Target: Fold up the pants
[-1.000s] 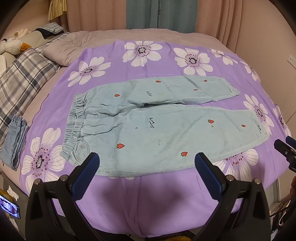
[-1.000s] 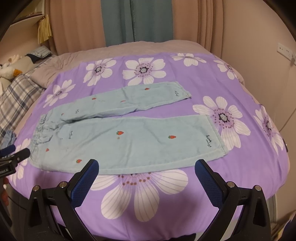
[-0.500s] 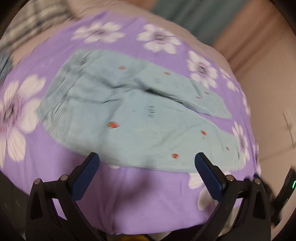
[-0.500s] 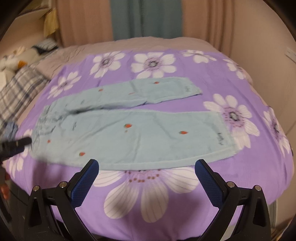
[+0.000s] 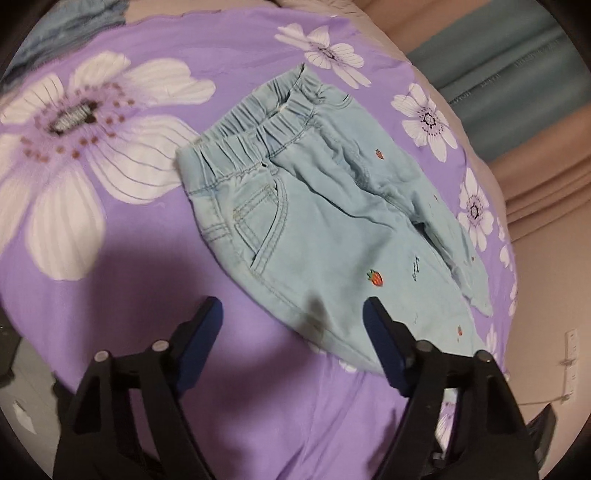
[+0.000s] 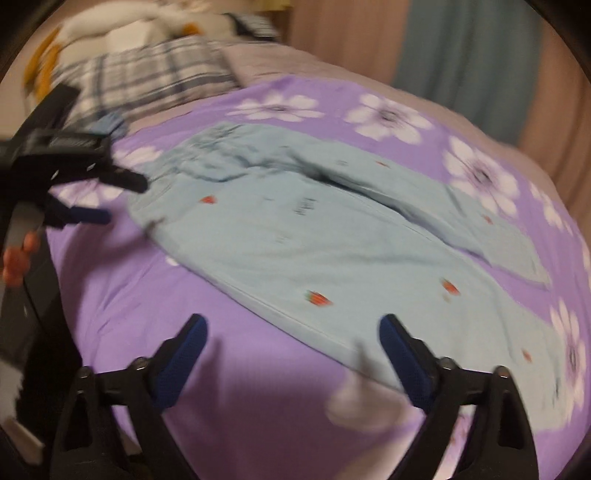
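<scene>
Light blue pants [image 5: 332, 229] with small strawberry prints lie flat on the purple flowered blanket [image 5: 110, 266], the elastic waistband [image 5: 258, 125] at the upper middle of the left wrist view. My left gripper [image 5: 291, 314] hovers just over the near hip edge. Its jaws are closing, with the pants' edge below them but not pressed. In the blurred right wrist view the pants [image 6: 332, 240] stretch across the bed. My right gripper [image 6: 291, 328] hangs over the near leg's long edge, jaws closing with nothing pinched. The left gripper [image 6: 110, 199] shows at the left by the waistband.
A plaid pillow [image 6: 147, 81] and soft toys [image 6: 129, 22] lie at the bed's head. A folded darker denim garment [image 5: 74, 22] sits beyond the blanket. Teal curtains [image 5: 517, 74] hang behind. A person's fingers [image 6: 18, 258] show at the left edge. The bed edge drops off just below both grippers.
Both grippers have dropped closer to the pants and rolled, tilting the views. The left now looks at the waistband end, the right at the near leg. Both jaws have narrowed a little.
</scene>
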`<state>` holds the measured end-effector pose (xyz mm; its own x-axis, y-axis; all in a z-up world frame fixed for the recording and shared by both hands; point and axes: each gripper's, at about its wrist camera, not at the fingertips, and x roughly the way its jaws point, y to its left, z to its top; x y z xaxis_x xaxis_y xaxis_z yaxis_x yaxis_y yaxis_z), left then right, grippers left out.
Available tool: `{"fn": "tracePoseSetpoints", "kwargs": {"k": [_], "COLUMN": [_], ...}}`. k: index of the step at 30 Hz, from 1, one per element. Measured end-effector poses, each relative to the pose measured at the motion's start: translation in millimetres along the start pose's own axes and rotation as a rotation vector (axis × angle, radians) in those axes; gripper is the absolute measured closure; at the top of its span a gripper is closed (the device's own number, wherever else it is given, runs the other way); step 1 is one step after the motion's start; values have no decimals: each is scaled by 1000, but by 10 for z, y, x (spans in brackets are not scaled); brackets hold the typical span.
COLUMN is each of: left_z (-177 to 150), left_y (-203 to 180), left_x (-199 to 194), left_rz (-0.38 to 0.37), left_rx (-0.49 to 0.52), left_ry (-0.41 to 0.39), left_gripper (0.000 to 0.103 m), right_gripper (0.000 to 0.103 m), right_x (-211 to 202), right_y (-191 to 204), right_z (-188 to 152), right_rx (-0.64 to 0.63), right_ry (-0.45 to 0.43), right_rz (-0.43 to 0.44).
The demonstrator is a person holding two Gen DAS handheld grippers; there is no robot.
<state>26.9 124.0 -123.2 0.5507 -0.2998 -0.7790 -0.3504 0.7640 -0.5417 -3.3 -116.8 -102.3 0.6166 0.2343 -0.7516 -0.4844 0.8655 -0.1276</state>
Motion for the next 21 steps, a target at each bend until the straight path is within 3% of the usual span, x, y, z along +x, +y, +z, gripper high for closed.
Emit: {"fn": "tracePoseSetpoints", "kwargs": {"k": [2,6,8,9,10,11,14,18,21], "left_z": [40,227,300,335,350,361,323,277,257], "left_y": [16,-23,13,26,55,79,89,88,110], "left_x": [92,167,225,237,241,233,113,-29,73], "left_rz": [14,58,77,96,93,80,78,70,120], "left_rx": [-2,20,20,22,25,24,49,85,124], "left_ry": [-5,-68,-66,-66,-65,-59,-75,-103,-50], "left_gripper": [31,40,58,77,80,81,83,83,79], "right_gripper": [33,41,54,59,69,79,95,96,96], "right_x": [153,327,392,427,450,464,407,240,276], "right_y": [84,182,219,243,249,260,332,392,462], "right_z": [17,15,33,51,68,89,137,133,76], "right_rx": [-54,-153,-195,-205,-209,-210,-229,-254,-293], "right_ry": [14,0,-26,-33,-36,-39,-69,-90,-69], "right_rz": [9,-21,-46,-55,-57,-53,-60,-43,-33]}}
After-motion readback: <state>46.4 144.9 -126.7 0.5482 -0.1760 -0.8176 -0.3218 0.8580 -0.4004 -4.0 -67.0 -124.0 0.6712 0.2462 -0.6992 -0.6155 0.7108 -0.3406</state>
